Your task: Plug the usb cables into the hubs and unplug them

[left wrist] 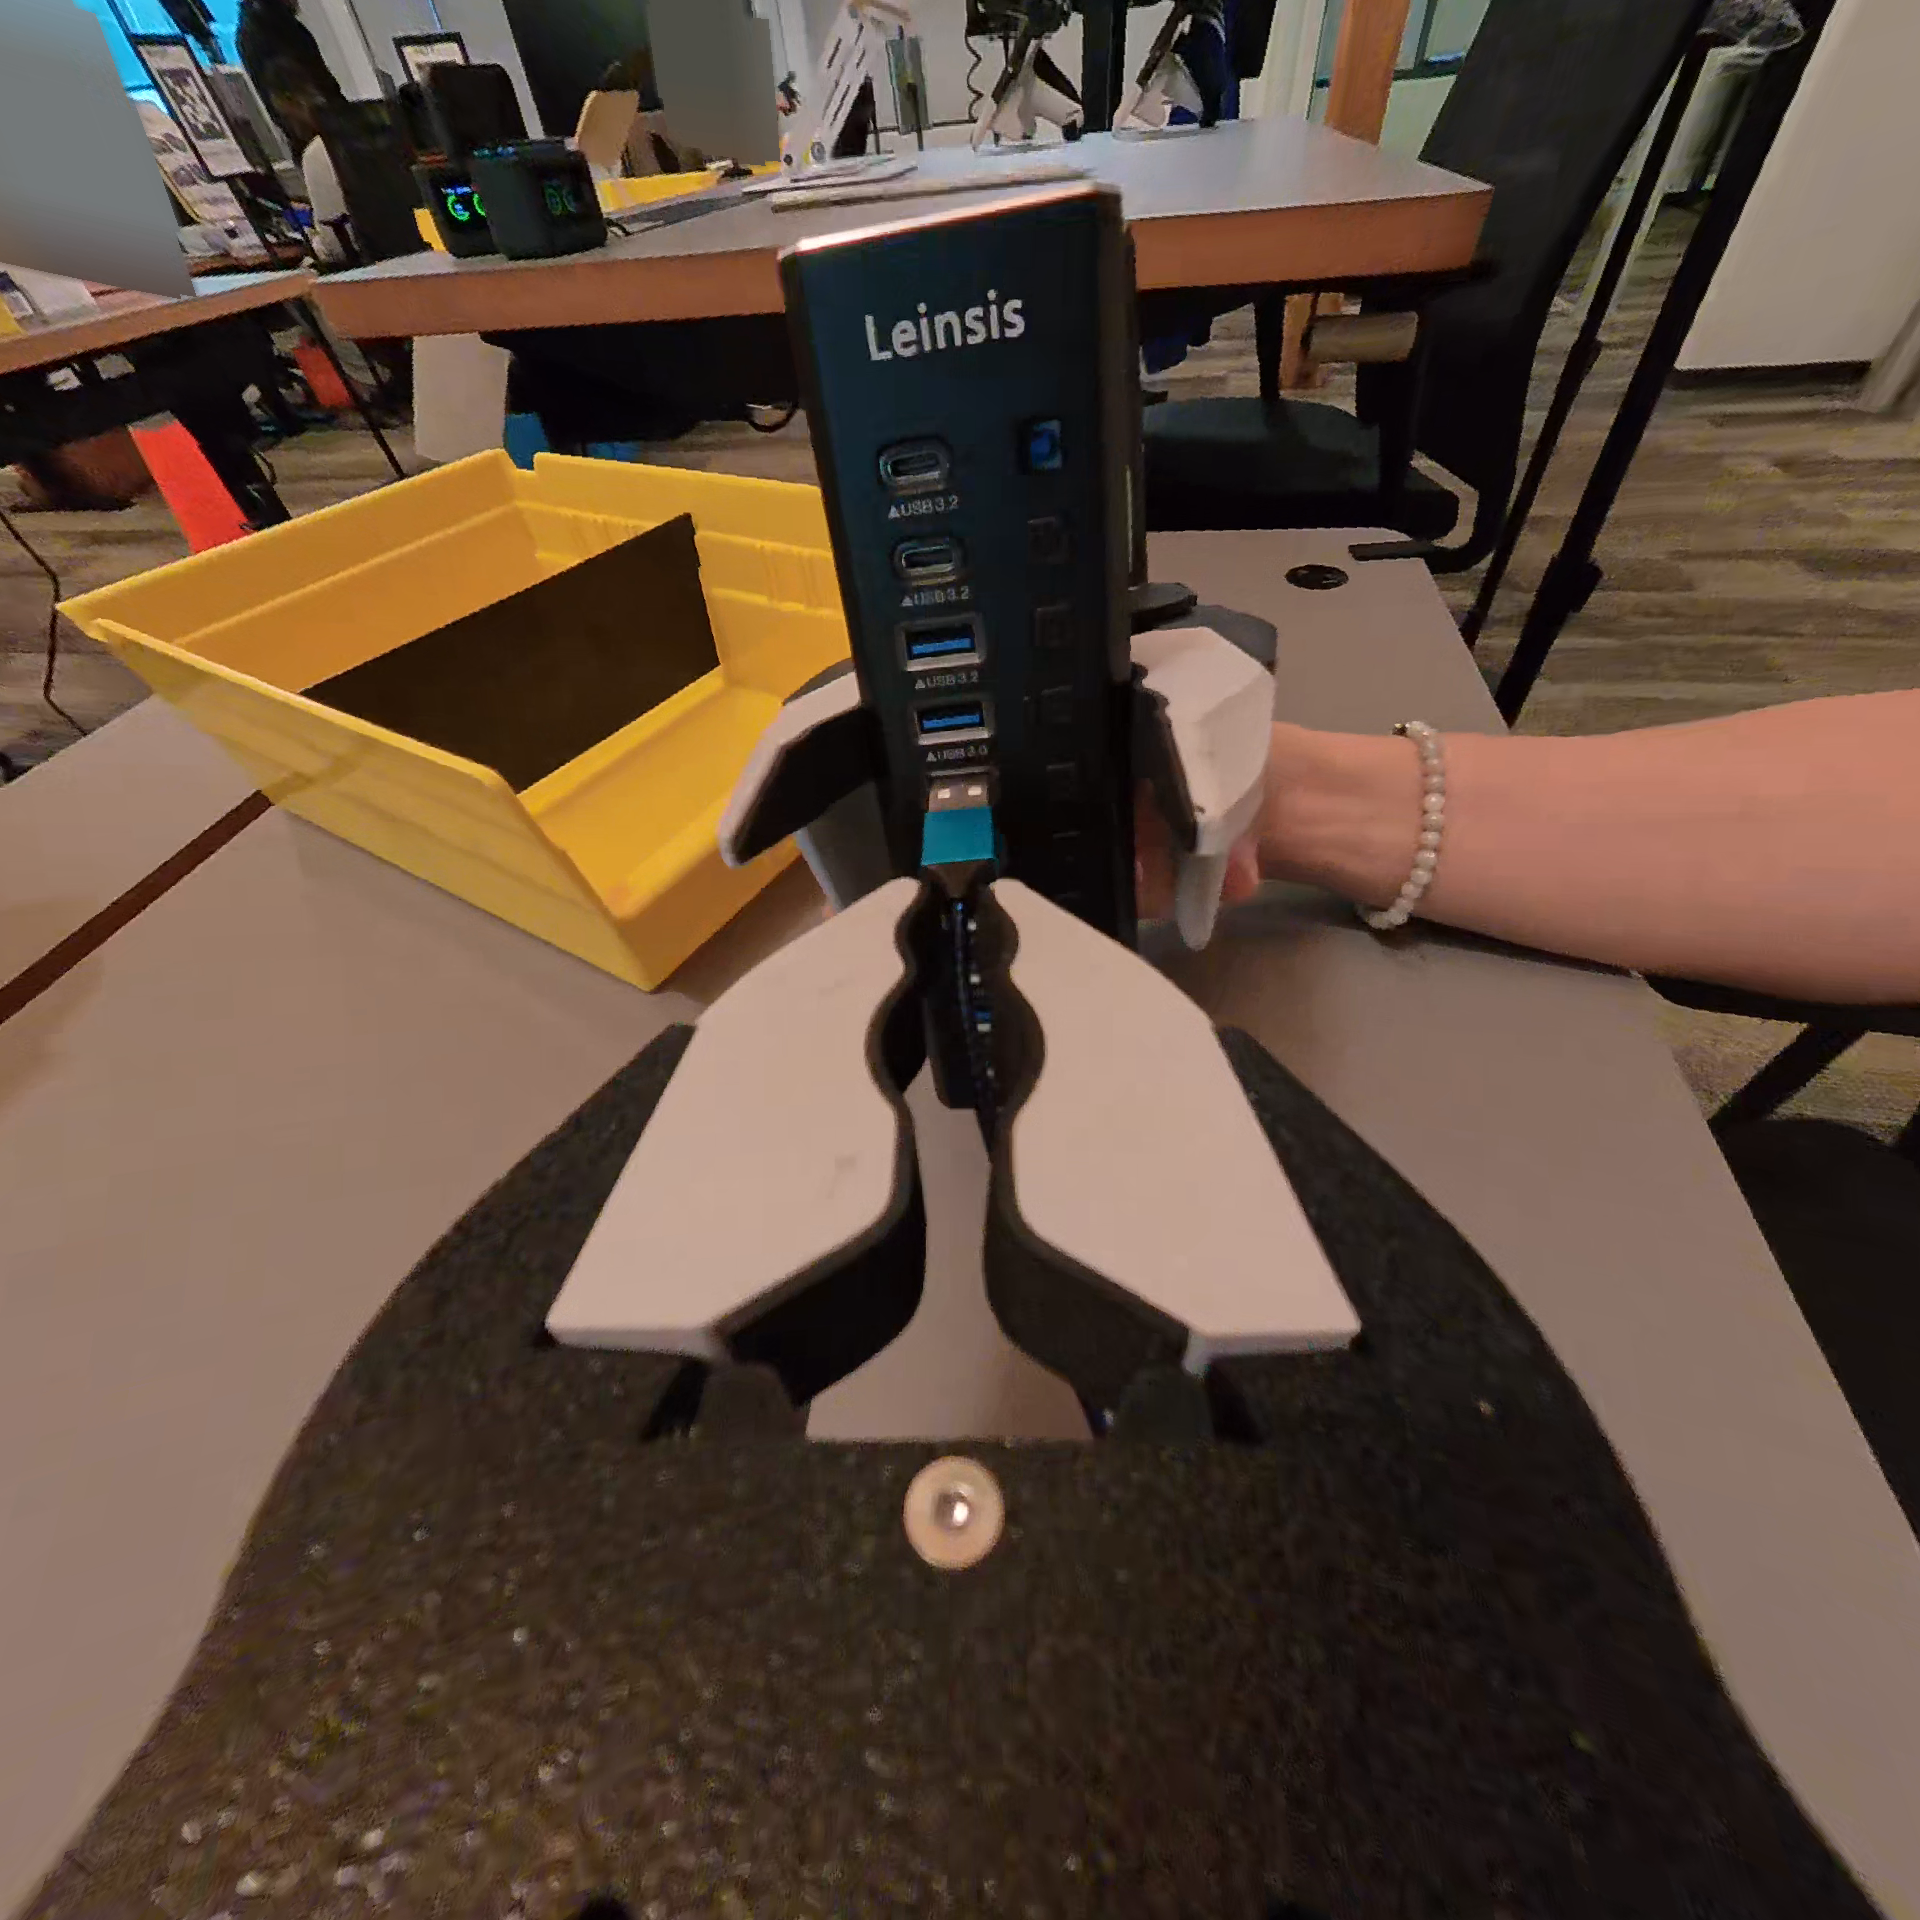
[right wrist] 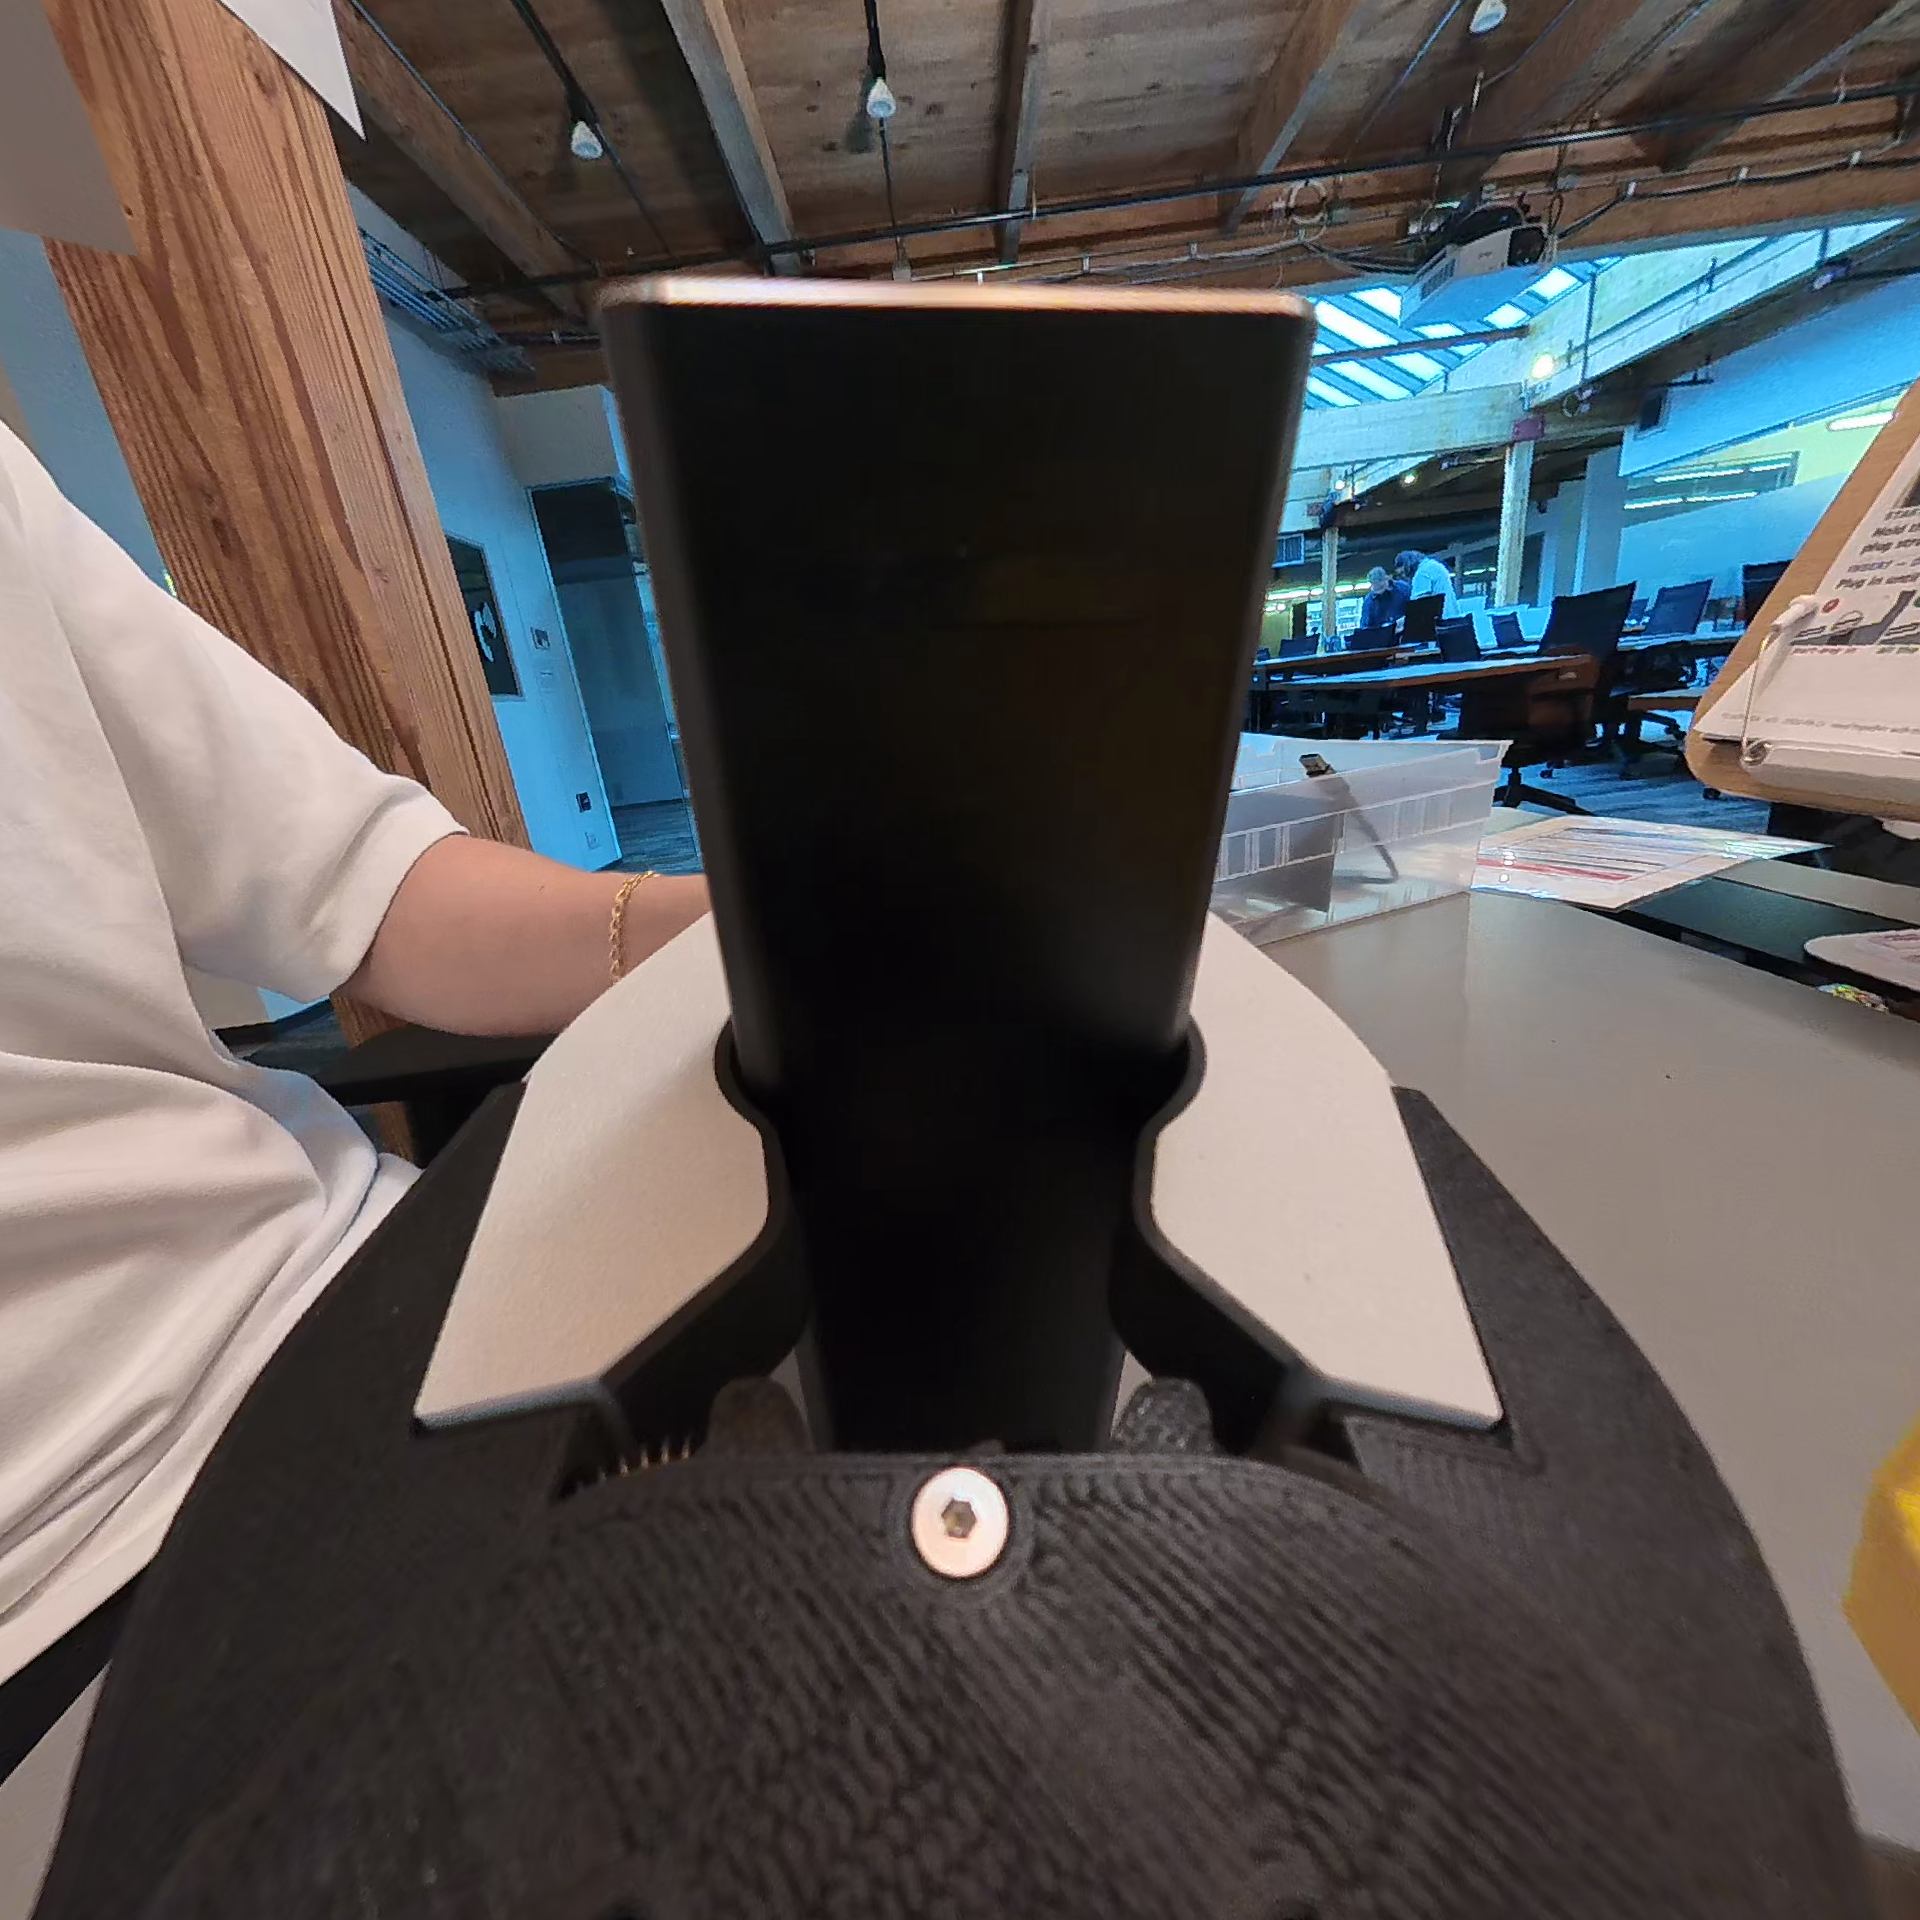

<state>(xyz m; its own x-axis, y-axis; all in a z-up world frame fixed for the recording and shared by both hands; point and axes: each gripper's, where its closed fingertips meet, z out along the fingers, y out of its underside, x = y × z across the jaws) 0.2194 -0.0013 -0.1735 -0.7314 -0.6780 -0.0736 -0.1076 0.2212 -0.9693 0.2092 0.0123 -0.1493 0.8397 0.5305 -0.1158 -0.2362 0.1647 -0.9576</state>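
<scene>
Over the grey bench, right tongs clamp the stiff, slick hub upright; left tongs pinch the limp cable behind its rigid plug.

Black USB hub stands upright, ports in a column. A teal-collared USB plug meets its lowest visible port, seemingly only partly inserted.

Yellow bin with black divider on grey table.
</scene>
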